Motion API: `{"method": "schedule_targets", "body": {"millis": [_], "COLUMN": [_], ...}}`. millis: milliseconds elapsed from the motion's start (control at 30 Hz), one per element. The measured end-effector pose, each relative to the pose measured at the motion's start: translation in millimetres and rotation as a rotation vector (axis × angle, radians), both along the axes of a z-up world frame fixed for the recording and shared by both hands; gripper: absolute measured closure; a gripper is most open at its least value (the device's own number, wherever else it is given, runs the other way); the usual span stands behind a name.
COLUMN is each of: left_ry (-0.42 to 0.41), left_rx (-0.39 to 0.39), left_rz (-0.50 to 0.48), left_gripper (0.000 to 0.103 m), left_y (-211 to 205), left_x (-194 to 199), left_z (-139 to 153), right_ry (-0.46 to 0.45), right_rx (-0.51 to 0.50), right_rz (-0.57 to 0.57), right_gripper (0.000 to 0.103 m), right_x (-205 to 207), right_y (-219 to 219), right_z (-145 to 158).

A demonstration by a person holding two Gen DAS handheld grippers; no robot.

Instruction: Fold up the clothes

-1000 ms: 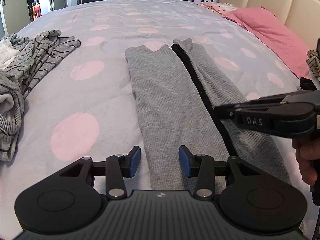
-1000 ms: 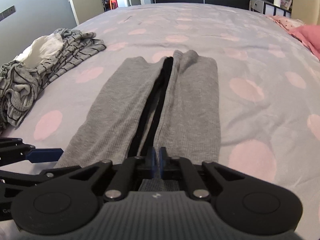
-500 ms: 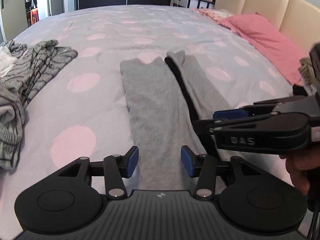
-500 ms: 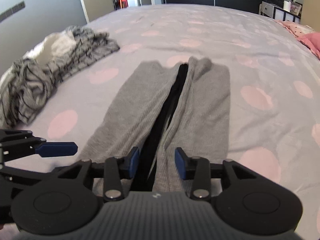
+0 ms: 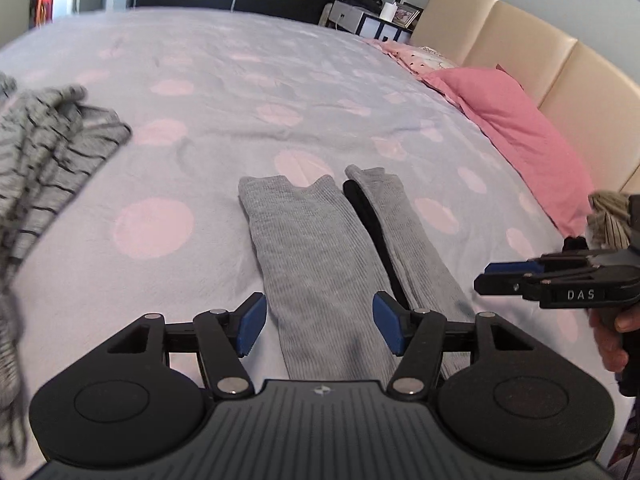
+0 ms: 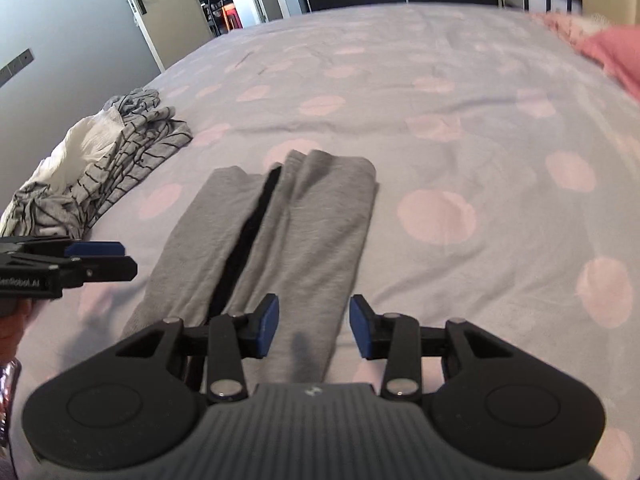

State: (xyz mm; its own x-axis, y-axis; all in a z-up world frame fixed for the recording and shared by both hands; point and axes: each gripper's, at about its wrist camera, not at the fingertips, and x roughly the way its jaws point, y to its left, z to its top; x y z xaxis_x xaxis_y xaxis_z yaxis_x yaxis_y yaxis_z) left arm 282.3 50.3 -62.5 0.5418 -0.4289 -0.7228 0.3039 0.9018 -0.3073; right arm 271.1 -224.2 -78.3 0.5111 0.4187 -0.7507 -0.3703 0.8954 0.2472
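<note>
A grey ribbed garment lies flat on the bed, its two long sides folded in, with a black strip showing down the middle. My left gripper hovers above its near end, over the left half, jaws opening, nothing touching the blue pads. My right gripper hovers over the right half's near end, jaws also opening and holding nothing. Each gripper shows side-on in the other's view: the right gripper and the left gripper.
A heap of striped grey and white clothes lies at the bed's left edge. A pink pillow and a beige headboard are on the right. The lilac spotted cover spreads beyond the garment. A door stands far left.
The right gripper let go of the garment's near edge and opened. The left gripper's jaws widened. Both grippers drew back from the garment, so it looks farther away.
</note>
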Motion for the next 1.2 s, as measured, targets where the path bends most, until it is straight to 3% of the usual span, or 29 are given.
{"method": "schedule_targets", "body": {"millis": [100, 567, 800, 867, 900, 967, 1033, 1200], "left_ry": [0.006, 0.036, 0.034, 0.030, 0.029, 0.025, 0.008, -0.097], "left_rx": [-0.001, -0.096, -0.147, -0.157, -0.161, -0.162, -0.171, -0.150], "left_rz": [0.005, -0.116, -0.123, -0.118, -0.114, -0.105, -0.122, -0.216], "left_gripper": [0.046, 0.051, 0.053, 0.057, 0.060, 0.081, 0.091, 0.095], "left_y": [2, 2, 0, -1, -2, -1, 0, -4], "left_x": [19, 80, 112, 120, 123, 129, 130, 110], "left_z": [-14, -47, -54, -55, -55, -54, -50, -24], "right_ry": [0.027, 0.122, 0.161, 0.161, 0.164, 0.172, 0.157, 0.079], "right_rx": [0.004, 0.156, 0.257, 0.274, 0.277, 0.284, 0.281, 0.269], "right_rz": [0.020, 0.065, 0.043, 0.036, 0.034, 0.035, 0.069, 0.182], "right_gripper": [0.049, 0.049, 0.049, 0.052, 0.060, 0.072, 0.083, 0.087], "right_x": [19, 108, 145, 153, 156, 162, 161, 146], "right_y": [0, 8, 11, 12, 13, 15, 17, 18], "right_z": [-9, -44, -53, -54, -54, -53, -49, -19]}}
